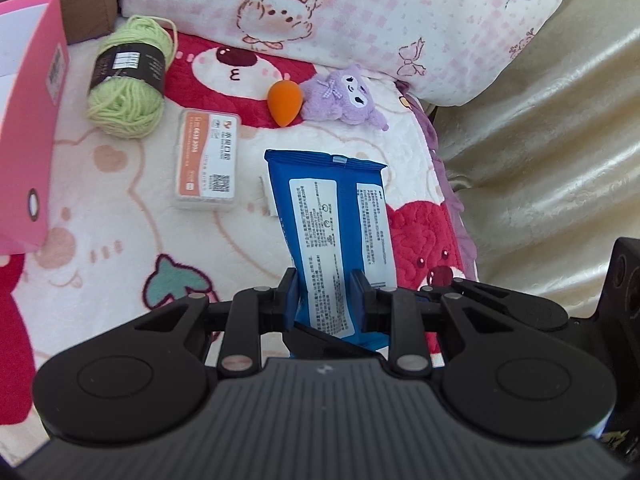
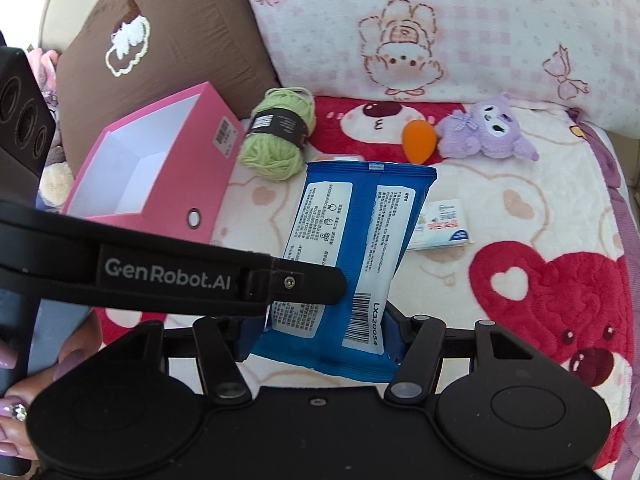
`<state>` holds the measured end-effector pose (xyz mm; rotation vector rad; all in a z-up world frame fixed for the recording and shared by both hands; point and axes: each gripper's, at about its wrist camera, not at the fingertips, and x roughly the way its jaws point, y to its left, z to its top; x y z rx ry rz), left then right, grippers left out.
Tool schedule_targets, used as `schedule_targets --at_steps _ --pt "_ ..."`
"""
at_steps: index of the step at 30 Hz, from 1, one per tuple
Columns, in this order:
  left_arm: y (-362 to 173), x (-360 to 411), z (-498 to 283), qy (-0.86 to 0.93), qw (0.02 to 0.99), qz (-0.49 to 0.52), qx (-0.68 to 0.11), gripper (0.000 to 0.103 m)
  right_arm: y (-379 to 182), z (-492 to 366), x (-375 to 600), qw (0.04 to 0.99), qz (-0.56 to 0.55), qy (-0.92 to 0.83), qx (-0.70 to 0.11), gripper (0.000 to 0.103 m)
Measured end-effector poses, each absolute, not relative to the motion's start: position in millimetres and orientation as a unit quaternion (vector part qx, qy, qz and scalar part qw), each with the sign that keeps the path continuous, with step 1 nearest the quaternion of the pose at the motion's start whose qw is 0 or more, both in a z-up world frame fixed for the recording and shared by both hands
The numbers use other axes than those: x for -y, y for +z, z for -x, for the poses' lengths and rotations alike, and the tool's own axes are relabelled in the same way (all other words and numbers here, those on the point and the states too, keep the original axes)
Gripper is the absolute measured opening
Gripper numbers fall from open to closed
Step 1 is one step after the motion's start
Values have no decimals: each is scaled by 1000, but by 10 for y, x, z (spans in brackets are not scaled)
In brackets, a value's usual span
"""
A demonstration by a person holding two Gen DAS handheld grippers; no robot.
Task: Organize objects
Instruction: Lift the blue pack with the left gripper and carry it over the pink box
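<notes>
Both tools, left & right, clamp blue wipes pack; pink box open, nothing inside.

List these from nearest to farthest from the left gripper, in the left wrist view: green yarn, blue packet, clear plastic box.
1. blue packet, gripped in the left gripper.
2. clear plastic box, ahead and left.
3. green yarn, far back left.

"GenRobot.AI" on the left tool's arm; "LX320054" beside the barcode on the blue packet
</notes>
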<state>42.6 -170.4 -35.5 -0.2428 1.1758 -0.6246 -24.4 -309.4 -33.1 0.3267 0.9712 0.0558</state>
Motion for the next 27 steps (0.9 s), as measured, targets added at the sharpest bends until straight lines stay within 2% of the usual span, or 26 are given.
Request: schedule_targets --at_steps 16,27 --pt "262 1032 -198 -257 801 74 -536 25 142 202 2455 863 -180 77 -466 64" --pt "752 437 -127 -215 811 75 -539 25 614 -56 1831 848 -133 123 -498 64"
